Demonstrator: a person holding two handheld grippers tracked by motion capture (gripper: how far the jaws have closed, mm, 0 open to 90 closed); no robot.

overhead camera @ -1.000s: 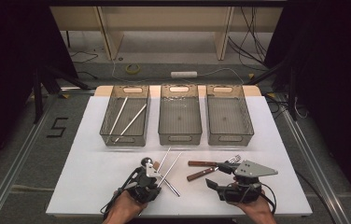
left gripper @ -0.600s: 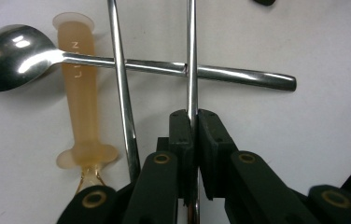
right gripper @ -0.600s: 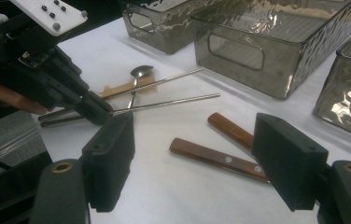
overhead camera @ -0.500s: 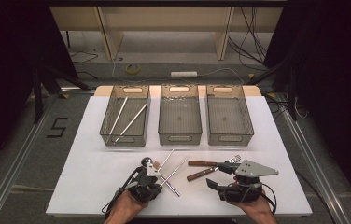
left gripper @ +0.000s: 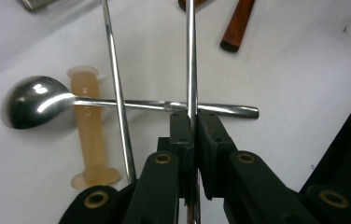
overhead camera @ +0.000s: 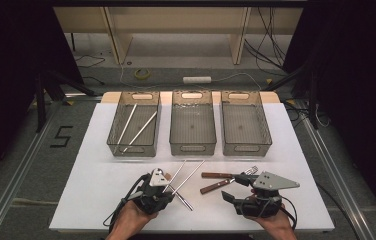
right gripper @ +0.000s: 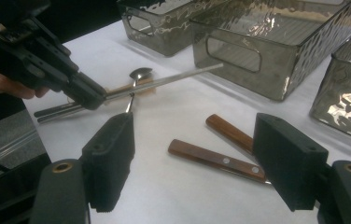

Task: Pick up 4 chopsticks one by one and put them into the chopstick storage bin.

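A thin metal rod is pinched between the closed jaws of the left hand-held gripper, low over the near part of the white table, left of the middle. In the left gripper view the rod runs straight up from the jaws and crosses over the handle of a spoon lying flat on the table. A second metal rod lies just to its left and also crosses the spoon handle. Under the spoon's neck sits a pale plastic spool-shaped piece, touching it. In the high view the held rod slants up and to the right from the left hand-held gripper, which a hand holds at the near edge.

To the right lie two wooden-handled utensils, one of them a fork, close together near the table's middle right. In the right gripper view their brown handles sit between the wide-open jaws of the right hand-held gripper, which holds nothing and hovers above the table. In the high view this right hand-held gripper is near the right front edge.

Farther back stand three clear bins in a row: the left bin holds two more rods, and beside it stand the middle bin and right bin.
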